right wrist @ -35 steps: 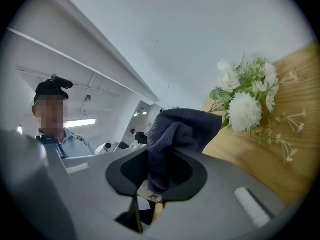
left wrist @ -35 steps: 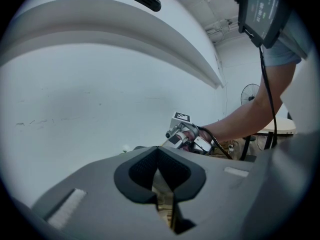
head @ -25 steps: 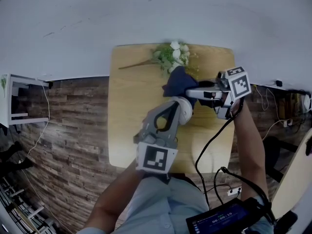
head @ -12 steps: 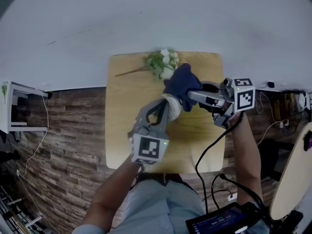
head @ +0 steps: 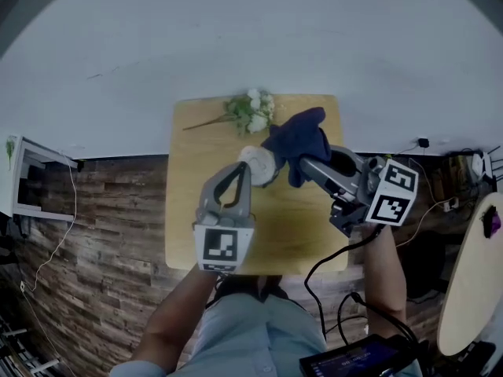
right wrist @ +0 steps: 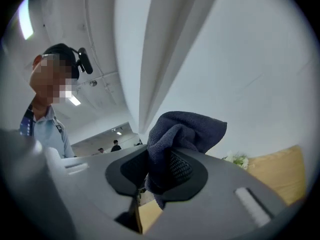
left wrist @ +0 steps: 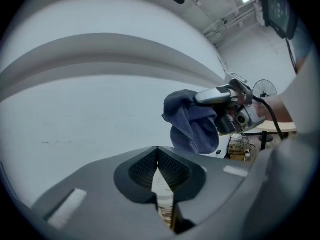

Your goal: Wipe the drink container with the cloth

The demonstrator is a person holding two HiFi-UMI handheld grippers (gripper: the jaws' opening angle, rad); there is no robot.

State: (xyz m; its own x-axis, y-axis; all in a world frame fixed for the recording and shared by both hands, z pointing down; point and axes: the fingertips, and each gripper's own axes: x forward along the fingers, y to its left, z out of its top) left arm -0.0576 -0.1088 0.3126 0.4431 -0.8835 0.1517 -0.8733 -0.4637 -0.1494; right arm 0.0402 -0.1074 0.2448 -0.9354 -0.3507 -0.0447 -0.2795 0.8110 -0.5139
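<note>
My left gripper (head: 248, 171) is shut on a white drink container (head: 258, 162), held above the wooden table (head: 196, 210). In the left gripper view the container (left wrist: 164, 190) shows as a pale strip between the left gripper's (left wrist: 159, 164) jaws. My right gripper (head: 303, 162) is shut on a dark blue cloth (head: 299, 138), which hangs right against the container's right side. The bunched cloth (right wrist: 182, 134) sticks out of the right gripper's (right wrist: 156, 173) jaws. From the left gripper view, the cloth (left wrist: 192, 121) hangs just beyond the container.
A spray of white flowers with green leaves (head: 250, 113) lies at the table's far edge, also visible as flowers (right wrist: 239, 160) in the right gripper view. A plain grey wall stands behind the table. Cables (head: 330, 273) trail from the right gripper. A white shelf (head: 31, 171) stands at the left.
Both grippers have swung leftward. The cloth has shifted from the container's far-left side over to its right side, and the container's pale end now faces more toward me.
</note>
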